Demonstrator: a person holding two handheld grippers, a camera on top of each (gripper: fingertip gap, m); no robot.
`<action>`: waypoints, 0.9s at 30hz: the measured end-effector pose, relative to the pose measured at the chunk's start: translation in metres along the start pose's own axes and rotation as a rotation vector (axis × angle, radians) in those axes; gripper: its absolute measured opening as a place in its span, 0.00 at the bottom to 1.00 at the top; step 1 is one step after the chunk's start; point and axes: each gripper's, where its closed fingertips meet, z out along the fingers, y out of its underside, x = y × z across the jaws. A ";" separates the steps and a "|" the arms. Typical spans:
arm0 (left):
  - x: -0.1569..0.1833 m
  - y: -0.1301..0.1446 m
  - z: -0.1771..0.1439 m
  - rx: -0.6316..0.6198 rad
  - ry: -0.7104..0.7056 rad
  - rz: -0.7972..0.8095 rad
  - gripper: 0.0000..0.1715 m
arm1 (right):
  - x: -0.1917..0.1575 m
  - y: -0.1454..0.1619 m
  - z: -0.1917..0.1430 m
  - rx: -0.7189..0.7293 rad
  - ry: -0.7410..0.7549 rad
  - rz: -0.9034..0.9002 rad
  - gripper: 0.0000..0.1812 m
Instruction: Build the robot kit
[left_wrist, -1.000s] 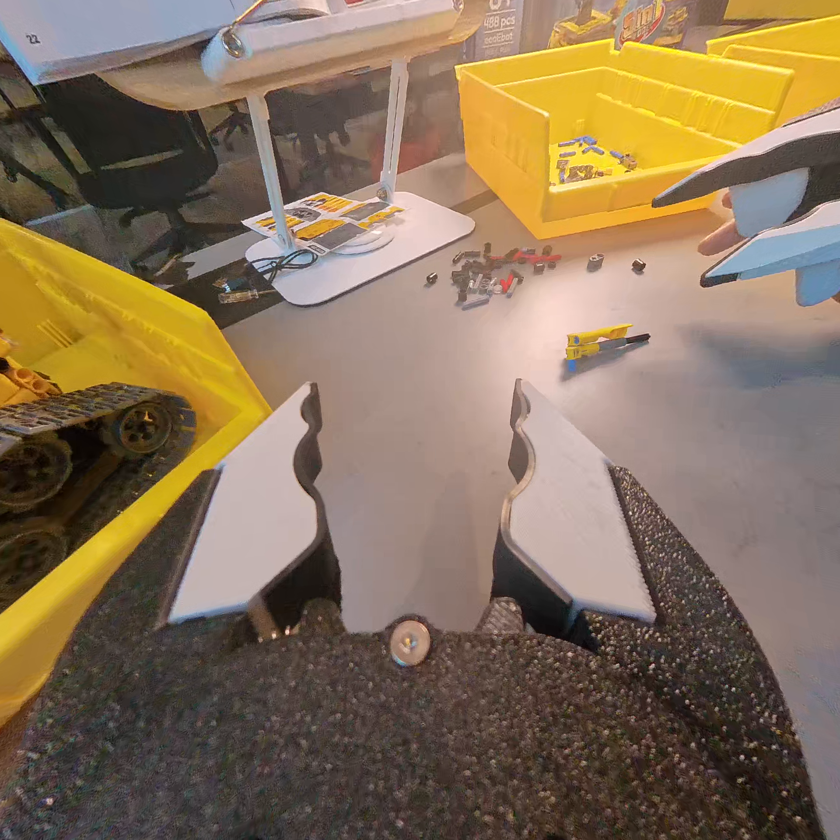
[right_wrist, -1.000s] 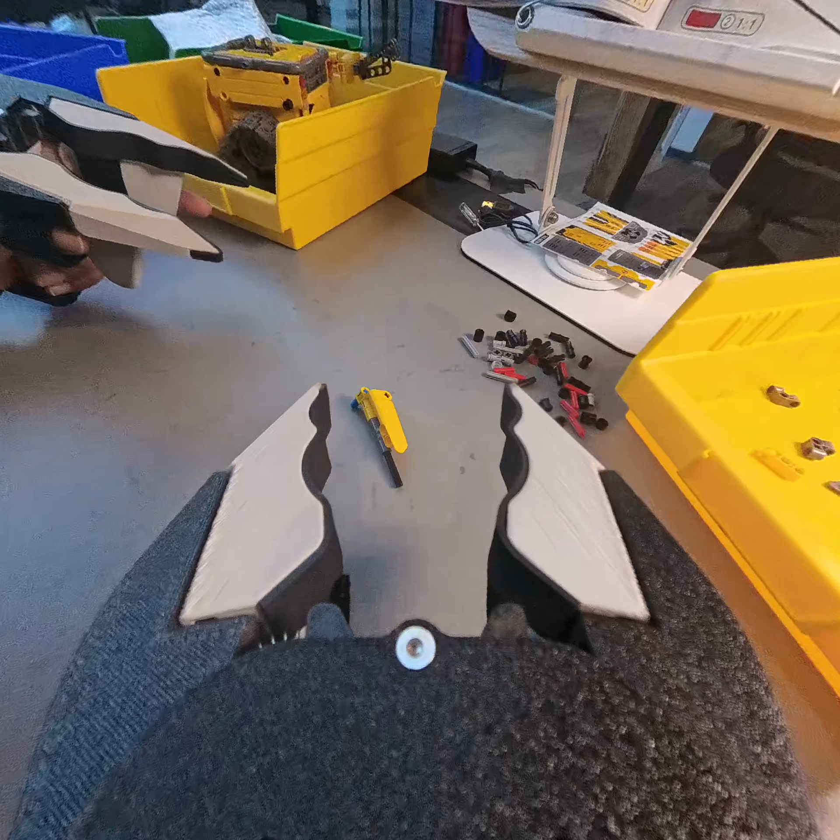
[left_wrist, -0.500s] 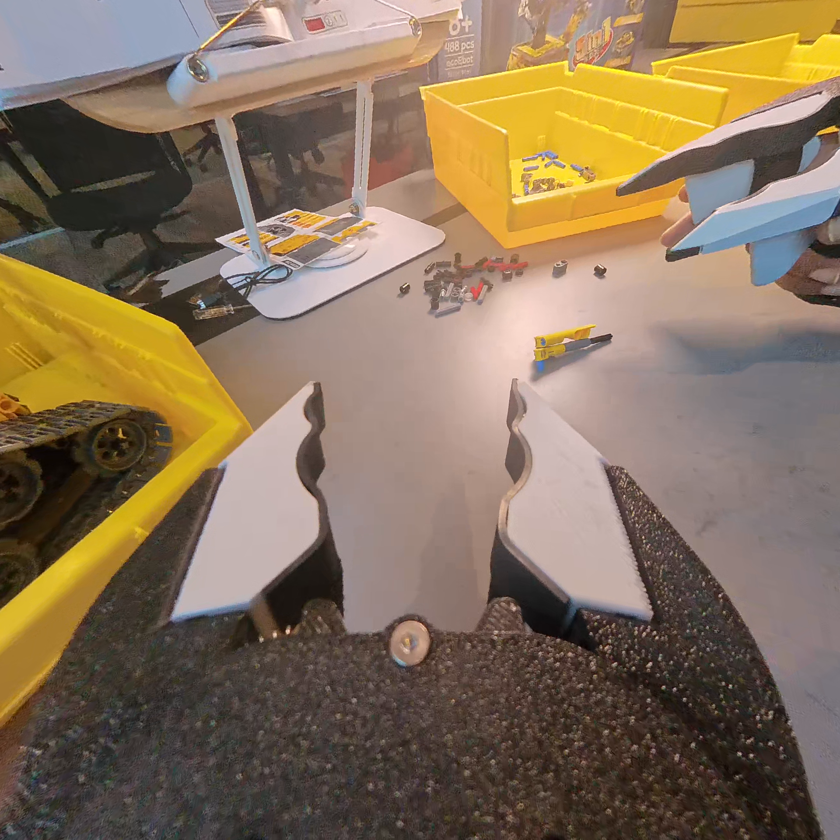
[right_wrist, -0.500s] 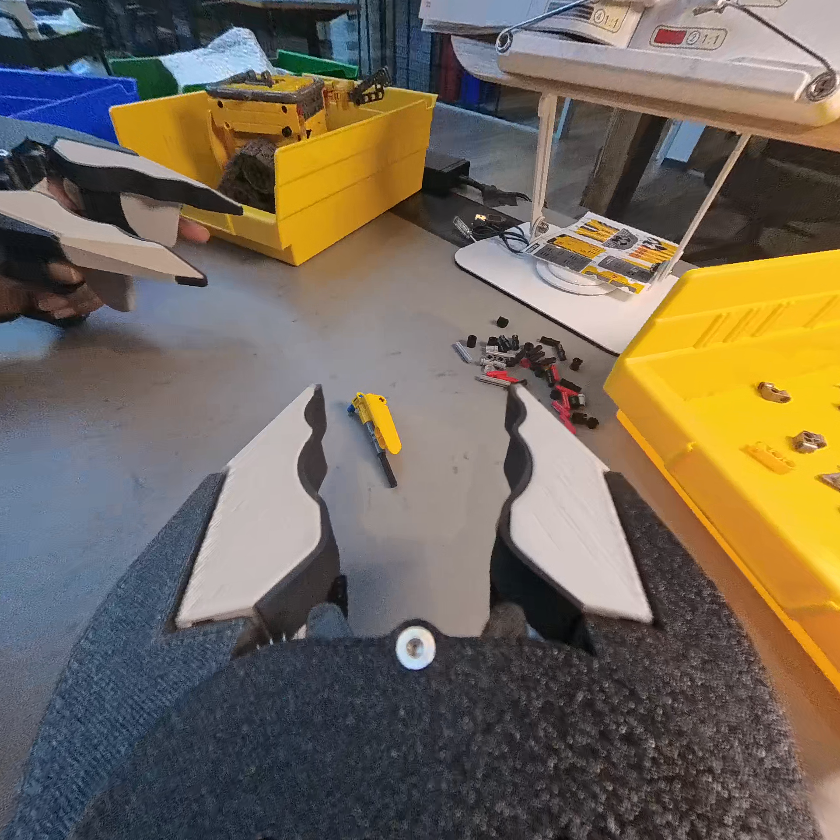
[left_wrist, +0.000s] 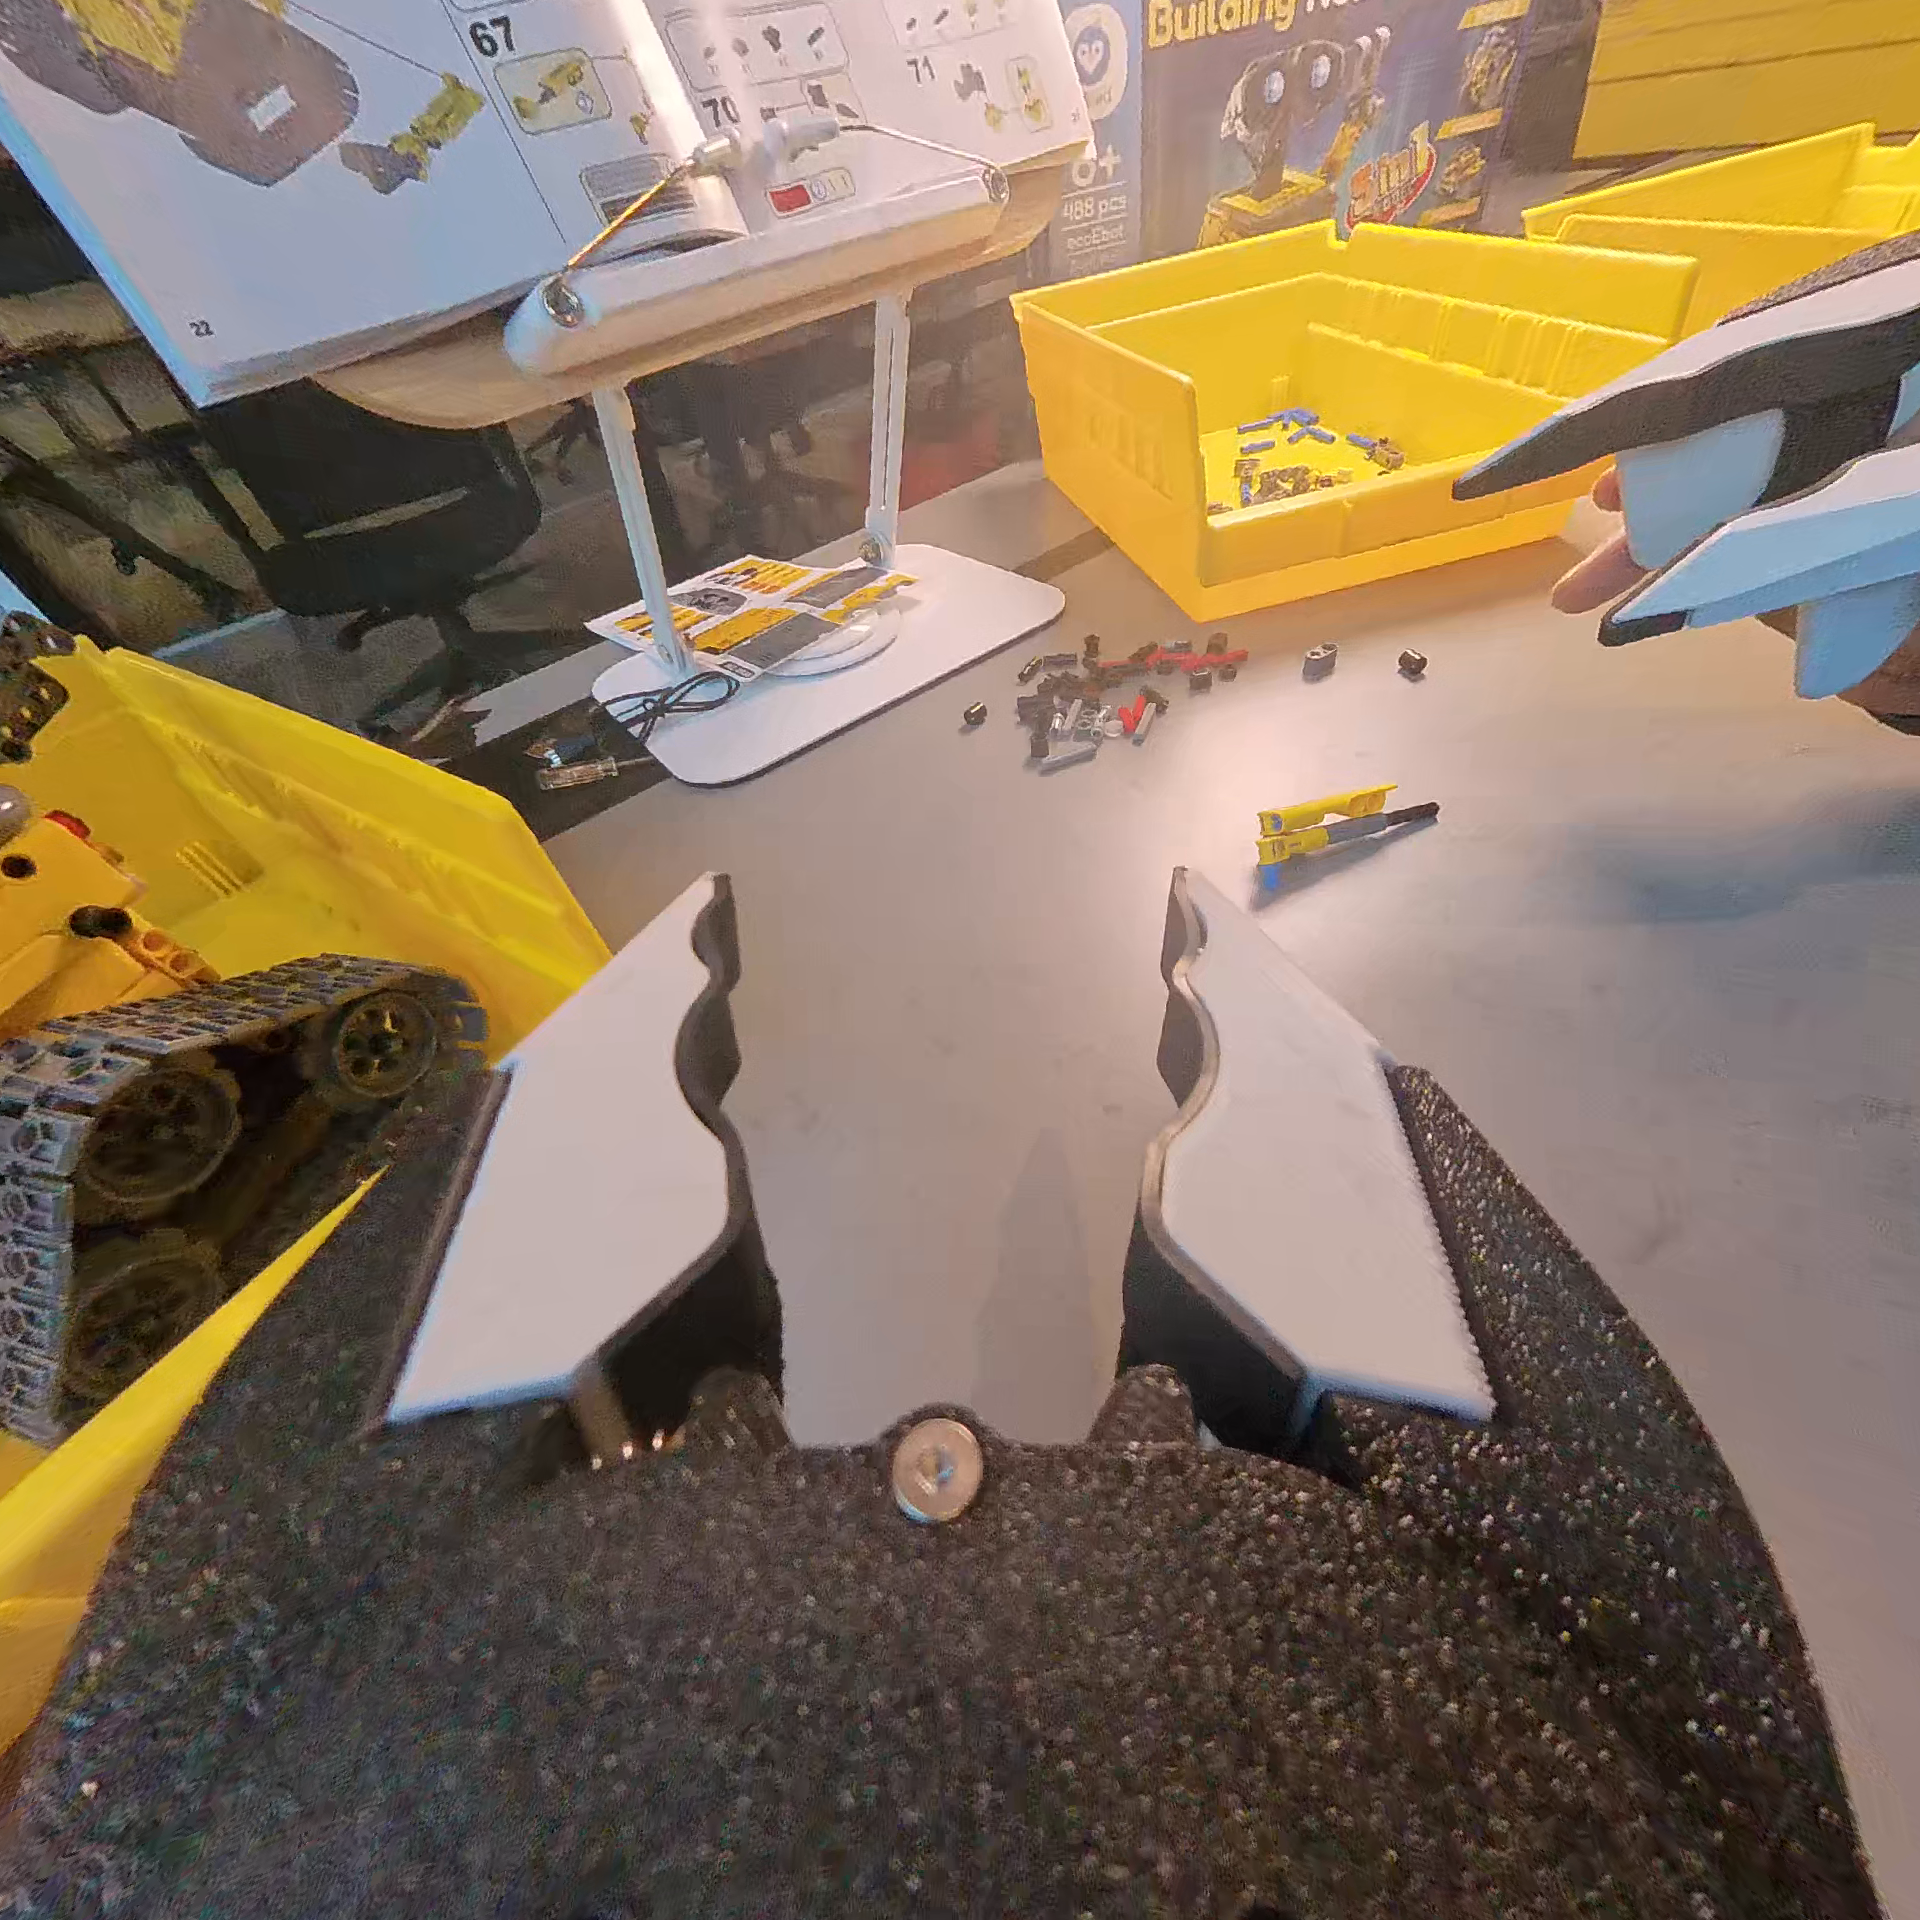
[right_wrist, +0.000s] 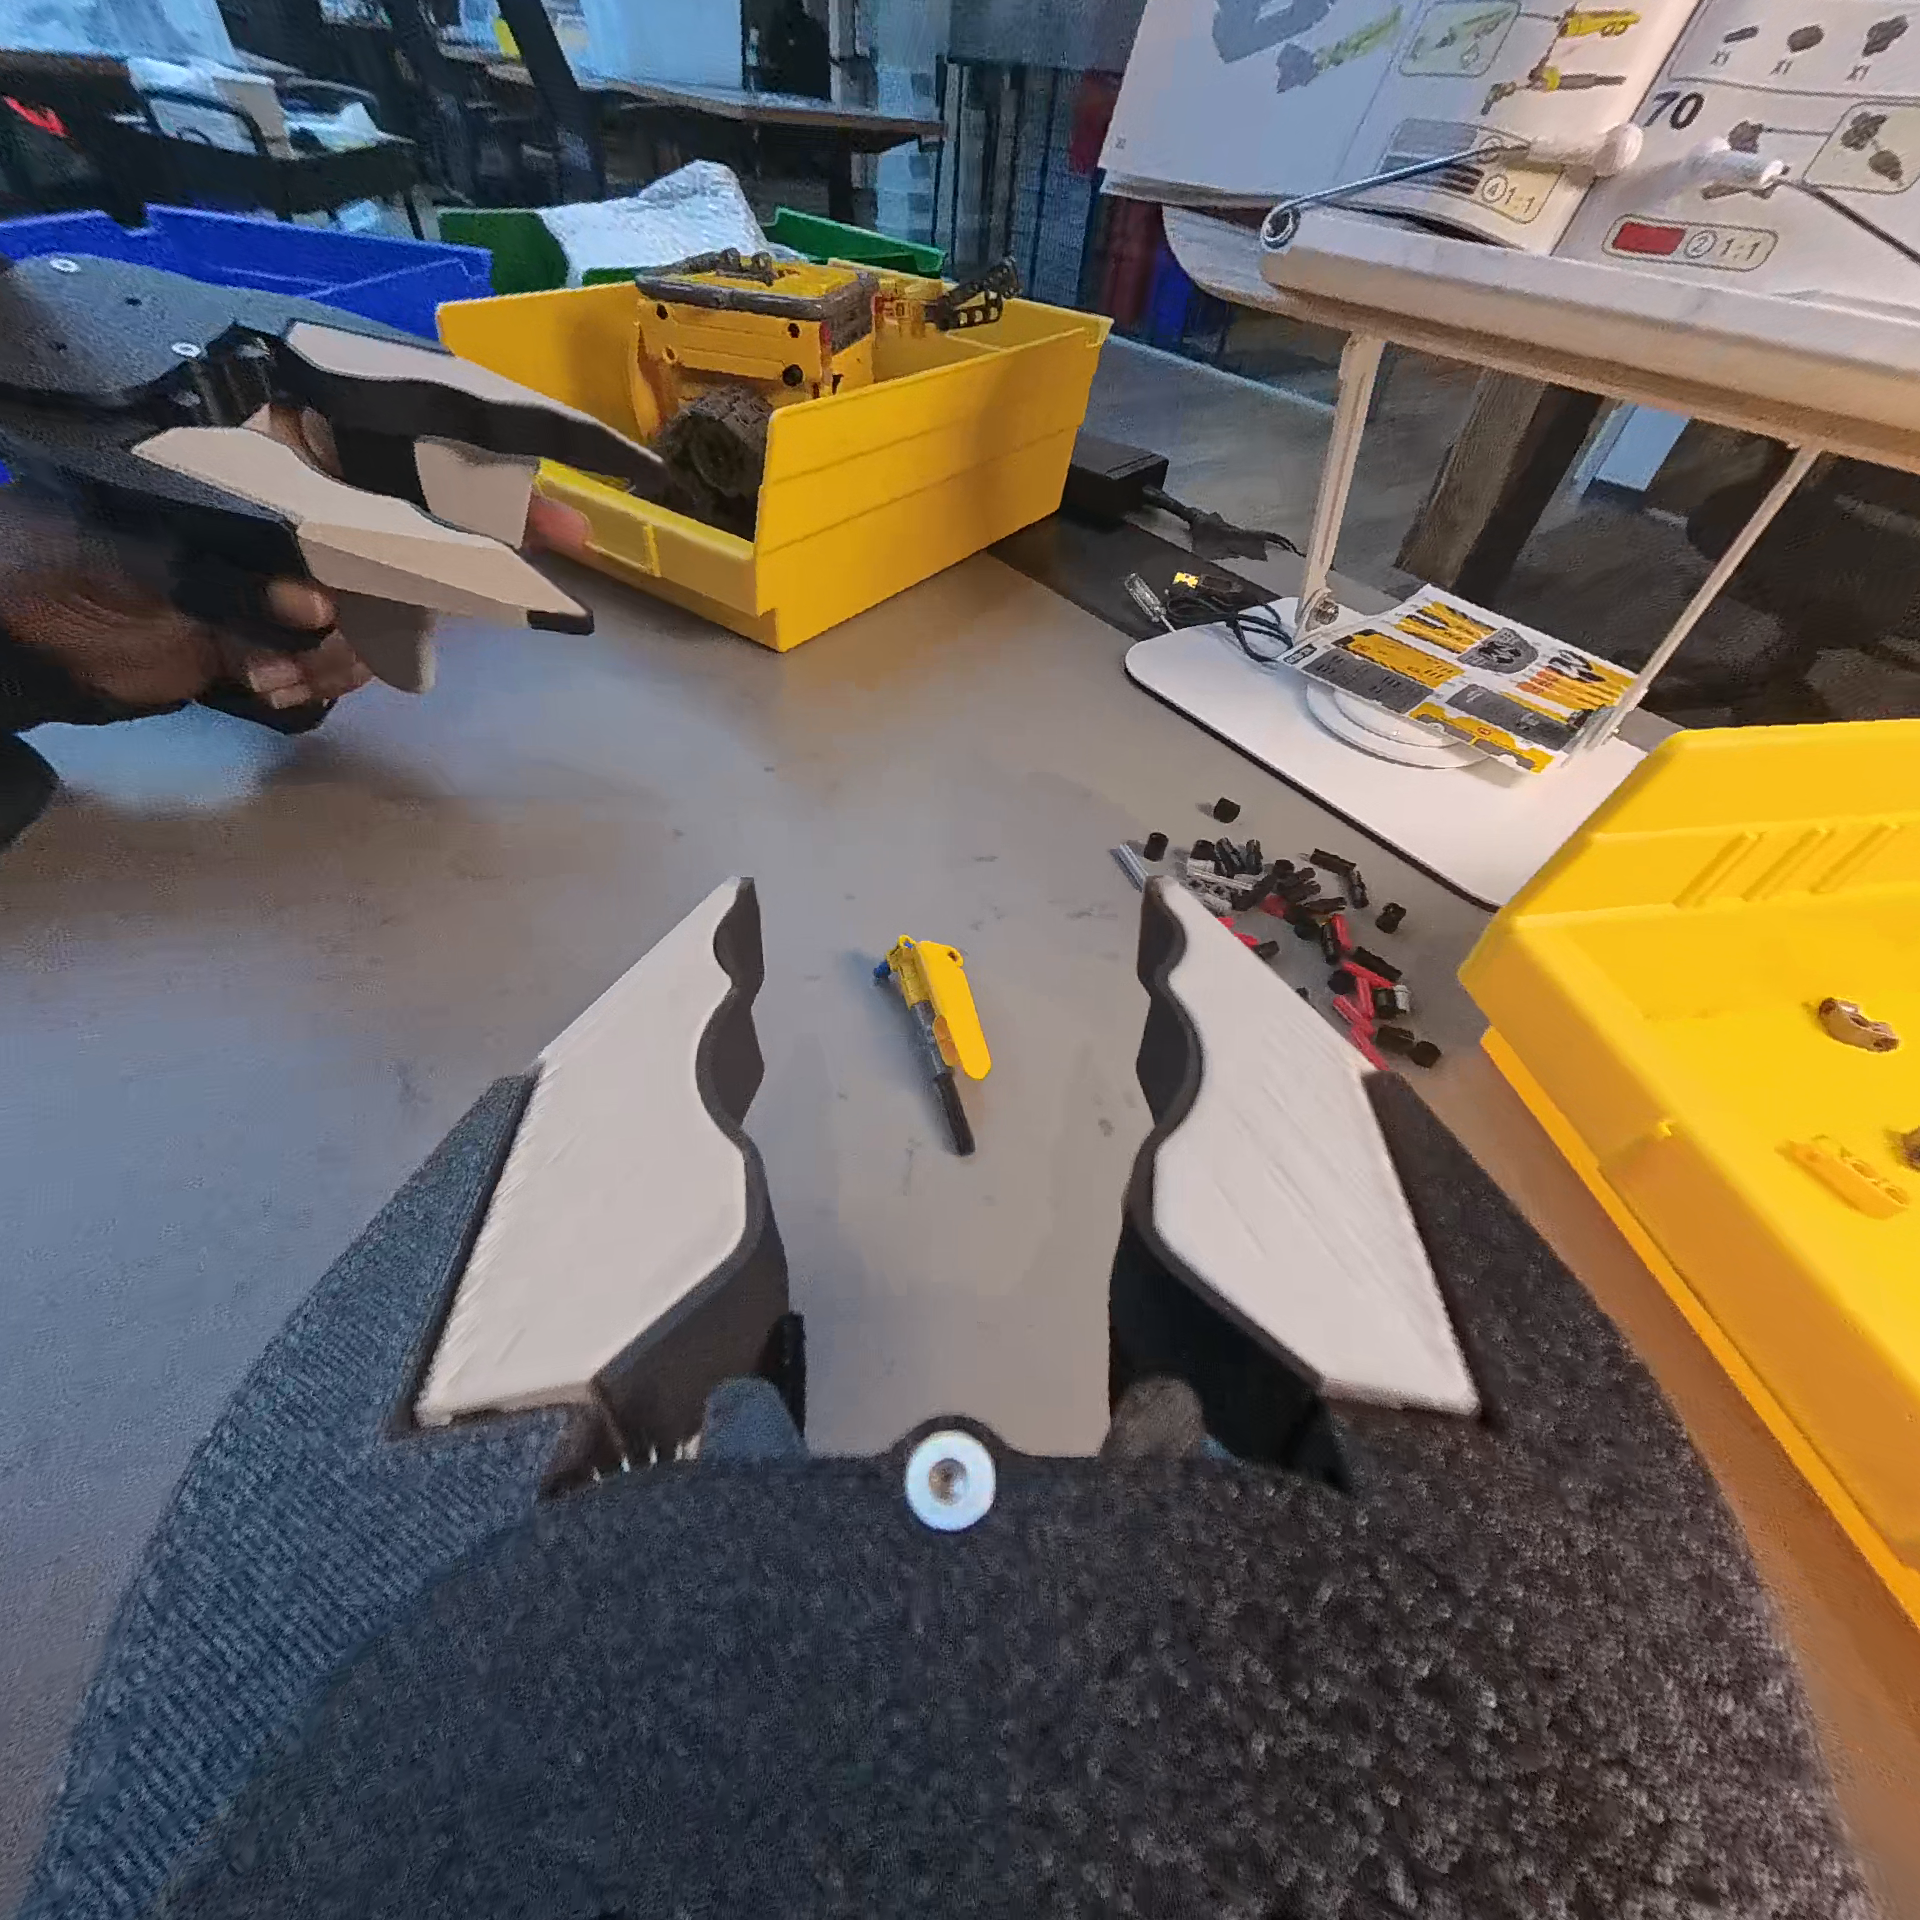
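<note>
A small yellow and black brick assembly (right_wrist: 940, 1023) lies on the grey table just ahead of my right gripper (right_wrist: 948, 894), which is open and empty above the table. It also shows in the left wrist view (left_wrist: 1335, 821). My left gripper (left_wrist: 945, 894) is open and empty, held over the table beside a yellow bin (left_wrist: 312, 831) that holds a tracked yellow brick vehicle (left_wrist: 187, 1101). The vehicle and its bin also show in the right wrist view (right_wrist: 758, 364). Each gripper shows in the other's view, the right (left_wrist: 1558, 551) and the left (right_wrist: 613, 540).
A pile of small black and red pins (right_wrist: 1299, 914) lies right of the assembly. A white book stand (left_wrist: 831, 665) holds an open instruction booklet (left_wrist: 416, 135), with a sticker sheet (right_wrist: 1455, 665) on its base. A yellow parts bin (left_wrist: 1299, 416) stands at the right. A product box (left_wrist: 1320, 114) stands behind.
Both grippers have pulled back and tilted up, so more of the booklet and the bins shows. Both stay open and empty. The assembly has not moved.
</note>
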 end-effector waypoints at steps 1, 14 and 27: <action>0.001 -0.001 0.000 0.003 -0.003 0.011 0.47 | 0.000 -0.001 -0.001 0.007 0.000 -0.004 0.40; 0.011 -0.007 -0.002 0.025 0.020 0.030 0.46 | 0.007 0.010 -0.001 -0.013 -0.005 0.018 0.31; 0.018 -0.011 -0.004 0.036 0.053 0.039 0.43 | 0.009 0.019 -0.002 -0.054 -0.006 -0.035 0.17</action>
